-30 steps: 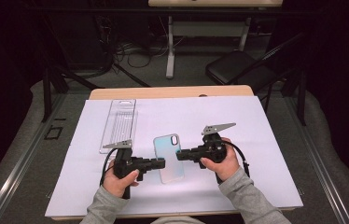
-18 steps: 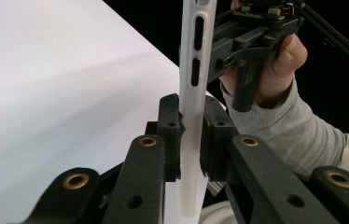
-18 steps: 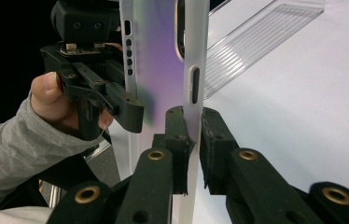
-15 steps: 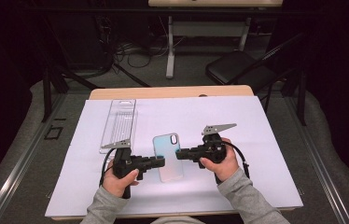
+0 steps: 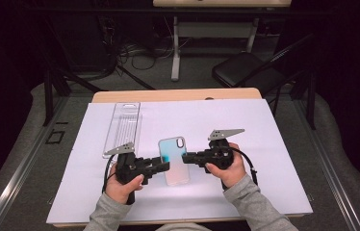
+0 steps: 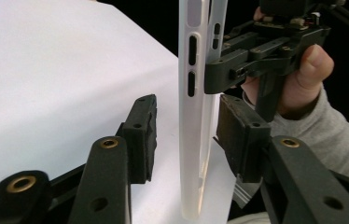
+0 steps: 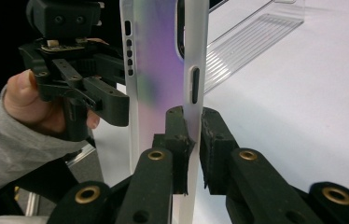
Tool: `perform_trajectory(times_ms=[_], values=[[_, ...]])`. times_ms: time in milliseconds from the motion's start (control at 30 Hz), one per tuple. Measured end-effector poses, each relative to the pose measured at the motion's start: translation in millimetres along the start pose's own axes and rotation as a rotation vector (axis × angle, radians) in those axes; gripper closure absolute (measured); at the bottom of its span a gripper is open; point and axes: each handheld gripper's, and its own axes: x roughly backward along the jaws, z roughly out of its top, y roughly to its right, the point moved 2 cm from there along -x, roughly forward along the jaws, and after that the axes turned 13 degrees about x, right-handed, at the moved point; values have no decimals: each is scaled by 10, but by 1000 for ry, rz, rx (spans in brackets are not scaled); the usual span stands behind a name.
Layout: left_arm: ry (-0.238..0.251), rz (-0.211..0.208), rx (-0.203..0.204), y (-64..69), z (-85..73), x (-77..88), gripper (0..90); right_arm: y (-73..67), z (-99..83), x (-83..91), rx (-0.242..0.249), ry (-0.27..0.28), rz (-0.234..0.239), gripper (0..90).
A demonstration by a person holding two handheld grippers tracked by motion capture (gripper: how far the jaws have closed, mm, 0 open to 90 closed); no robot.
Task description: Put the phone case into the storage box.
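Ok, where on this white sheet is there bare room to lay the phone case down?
The white sheet is bare on its right side, beyond the right gripper, and along the far edge past the phone case. The near strip by the sleeves is free too. The clear plastic tray and left gripper crowd the left middle.

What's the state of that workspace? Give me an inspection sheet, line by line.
Surface: white sheet over a wooden table, flat.
Job's things: phone case, translucent, held off the sheet between both tongs.
Clutter: clear plastic package at the sheet's far left.
Grippers: right tongs clamped on the case's edge; left tongs have just been opening, with the case's other edge between the jaws, unpressed.
Cables: black cable loops from the right tongs; floor cables behind the table.
Surroundings: black chair, dark room.
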Motion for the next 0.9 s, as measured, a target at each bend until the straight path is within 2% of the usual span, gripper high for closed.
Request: perform_trajectory(times_ms=[33, 267, 533, 567, 667, 900], values=[[7, 18, -13, 2, 1, 2, 568, -4, 0, -3, 7, 2, -9, 830], [35, 83, -30, 5, 13, 10, 493, 21, -25, -25, 21, 18, -27, 830], [42, 170, -99, 48, 56, -1, 414, 65, -48, -8, 45, 41, -72, 830], [44, 176, -104, 51, 63, 1, 404, 78, -43, 1, 50, 46, -89, 830], [68, 205, -105, 50, 94, 18, 378, 101, -31, 29, 46, 58, -108, 830], [106, 275, -108, 24, 116, 67, 357, 81, -21, 45, 76, 77, -151, 830]])
